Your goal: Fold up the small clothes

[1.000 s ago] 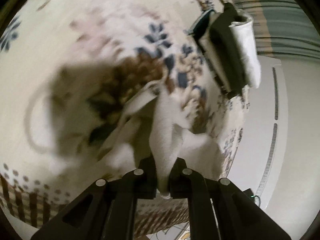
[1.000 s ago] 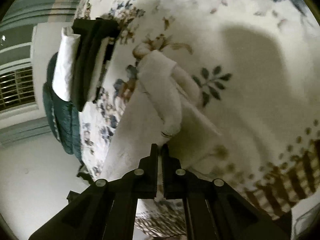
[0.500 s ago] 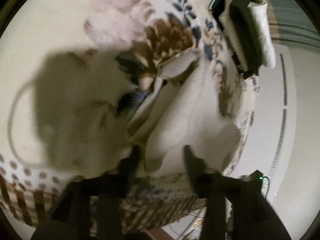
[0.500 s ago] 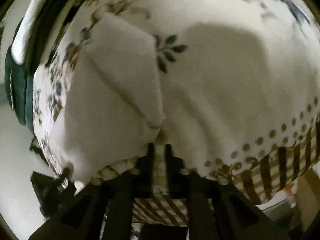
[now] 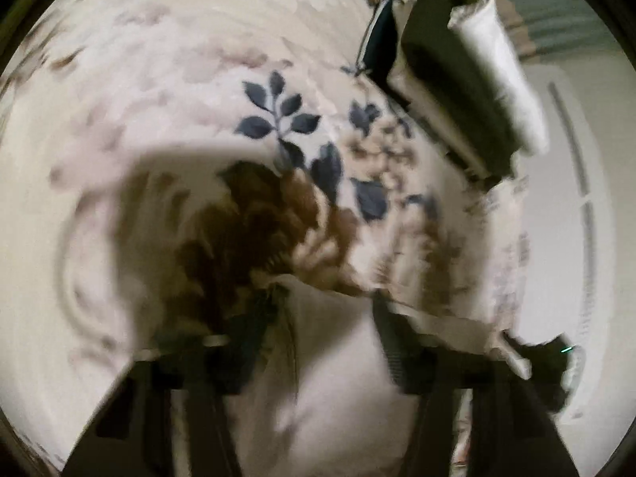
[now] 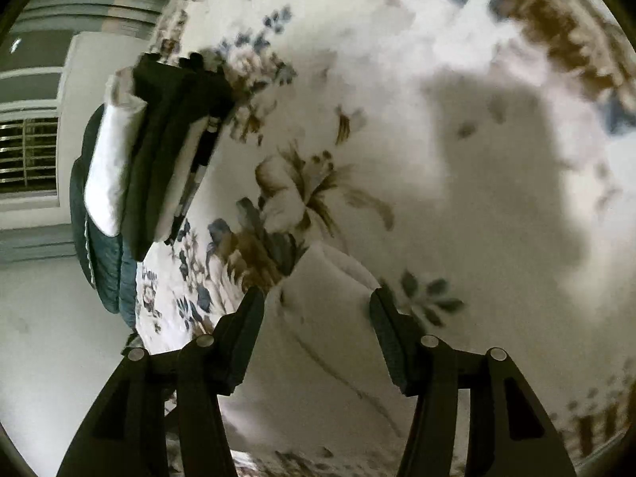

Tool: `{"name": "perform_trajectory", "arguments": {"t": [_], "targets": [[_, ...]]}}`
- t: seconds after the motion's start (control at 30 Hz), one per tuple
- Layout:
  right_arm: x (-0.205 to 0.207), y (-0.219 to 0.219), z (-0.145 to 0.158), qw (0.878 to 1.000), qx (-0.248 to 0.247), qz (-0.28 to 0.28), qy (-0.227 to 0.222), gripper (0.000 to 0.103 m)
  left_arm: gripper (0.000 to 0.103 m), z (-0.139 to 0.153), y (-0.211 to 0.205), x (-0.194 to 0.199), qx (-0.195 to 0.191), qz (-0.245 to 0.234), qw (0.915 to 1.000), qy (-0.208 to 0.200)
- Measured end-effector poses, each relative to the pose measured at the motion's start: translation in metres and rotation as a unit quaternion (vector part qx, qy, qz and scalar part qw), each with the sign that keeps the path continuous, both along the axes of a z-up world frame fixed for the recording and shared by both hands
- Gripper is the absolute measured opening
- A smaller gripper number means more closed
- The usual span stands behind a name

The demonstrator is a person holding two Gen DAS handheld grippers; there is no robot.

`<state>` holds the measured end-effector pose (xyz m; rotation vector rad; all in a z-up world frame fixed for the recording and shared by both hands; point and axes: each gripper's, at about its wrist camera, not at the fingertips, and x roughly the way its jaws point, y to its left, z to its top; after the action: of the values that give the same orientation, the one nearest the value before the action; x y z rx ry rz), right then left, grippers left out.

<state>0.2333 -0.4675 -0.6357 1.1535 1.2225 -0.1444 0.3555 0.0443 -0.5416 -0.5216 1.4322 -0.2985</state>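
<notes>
A small white garment (image 5: pixel 338 357) lies flat on the floral bedspread (image 5: pixel 179 79), right under my left gripper (image 5: pixel 326 318), whose jaws stand wide apart over it with nothing between them. The same white garment (image 6: pixel 318 326) shows between the spread fingers of my right gripper (image 6: pixel 318 310), which is open above it. The left wrist view is blurred by motion.
A stack of folded clothes, dark and white (image 5: pixel 469 91), sits at the far edge of the bed; it also shows in the right wrist view (image 6: pixel 159 159). A teal quilt (image 6: pixel 103 262) hangs behind it. A white wall and a window (image 6: pixel 28 155) lie beyond.
Both grippers let go of the white garment and opened wide. The garment went from hanging bunched to lying flat on the bed, and both grippers drew close above it.
</notes>
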Motion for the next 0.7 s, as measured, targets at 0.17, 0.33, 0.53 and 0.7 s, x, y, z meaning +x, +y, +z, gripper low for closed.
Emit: {"name": "perform_trajectory", "arguments": {"t": [0.17,0.33,0.53,0.7], "targets": [[0.001,0.008,-0.016,1.0,0.013,-0.024,0.003,0.014,0.01,-0.005,0.017,0.004,-0.004,0.004,0.9999,-0.015],[-0.013,-0.005,-0.031,0.998,0.008,-0.065,0.014,0.011,0.01,-0.027,0.026,0.002,-0.019,0.035,0.9991,0.011],[-0.006,-0.006,-0.044,0.998,0.034,-0.047,0.026,0.031,0.026,-0.031,0.036,0.006,-0.085,0.064,0.9935,0.041],[-0.01,-0.017,-0.049,0.995,0.098,-0.016,-0.018,0.076,0.07,-0.036,0.055,-0.012,-0.158,0.065,0.9849,0.027]]}}
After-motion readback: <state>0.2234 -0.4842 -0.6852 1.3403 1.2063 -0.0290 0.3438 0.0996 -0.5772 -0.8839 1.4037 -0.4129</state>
